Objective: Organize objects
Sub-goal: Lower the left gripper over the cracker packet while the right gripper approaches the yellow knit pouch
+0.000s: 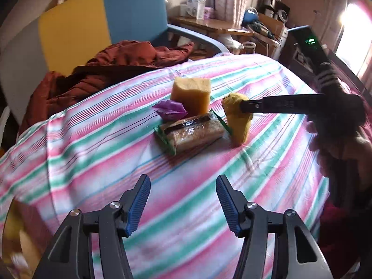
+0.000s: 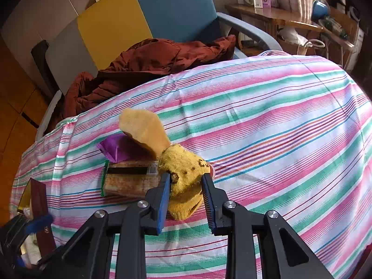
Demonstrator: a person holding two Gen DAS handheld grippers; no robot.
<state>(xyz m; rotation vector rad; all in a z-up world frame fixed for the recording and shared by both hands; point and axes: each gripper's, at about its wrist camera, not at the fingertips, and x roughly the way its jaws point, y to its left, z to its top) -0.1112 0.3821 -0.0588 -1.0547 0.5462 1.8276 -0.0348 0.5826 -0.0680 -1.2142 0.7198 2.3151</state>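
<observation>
On the striped cloth (image 2: 267, 116), right of the packet (image 2: 130, 179) | our right gripper (image 2: 186, 183) pinched the yellow toy (image 2: 186, 162), seemingly to lift it | our left gripper (image 1: 183, 200) hung half-open, empty, near side.

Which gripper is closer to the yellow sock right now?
Right. The right gripper is shut on the yellow sock, pads pressing its sides. The left gripper is open over the striped cloth, well short of it.

Striped tablecloth (image 2: 279, 121) under sponge (image 2: 144, 130), snack packs (image 2: 130, 179)
</observation>
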